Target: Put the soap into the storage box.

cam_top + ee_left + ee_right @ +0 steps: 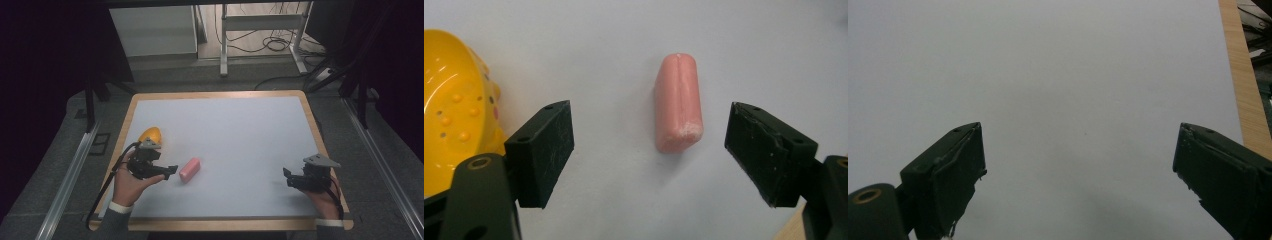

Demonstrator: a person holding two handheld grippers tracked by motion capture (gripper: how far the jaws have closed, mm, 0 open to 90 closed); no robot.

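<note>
A pink sausage-shaped piece [190, 169] lies on the white mat, left of centre. In the left gripper view the pink piece [678, 103] lies lengthwise just ahead of the wide-apart jaws, untouched. My left gripper [171, 171] is open, its tips a little left of the pink piece. A yellow colander-like bowl [150, 135] sits just behind that gripper; the bowl [454, 110] with its small holes shows at the left edge. My right gripper [288, 177] hovers open over bare mat near the front right, nothing between its jaws [1078, 170].
The white mat [235, 140] covers a wooden table whose rim [220, 94] shows all round. The wooden edge [1243, 85] runs at the right of the right gripper view. Metal frame legs and cables [270, 42] stand on the floor beyond the table.
</note>
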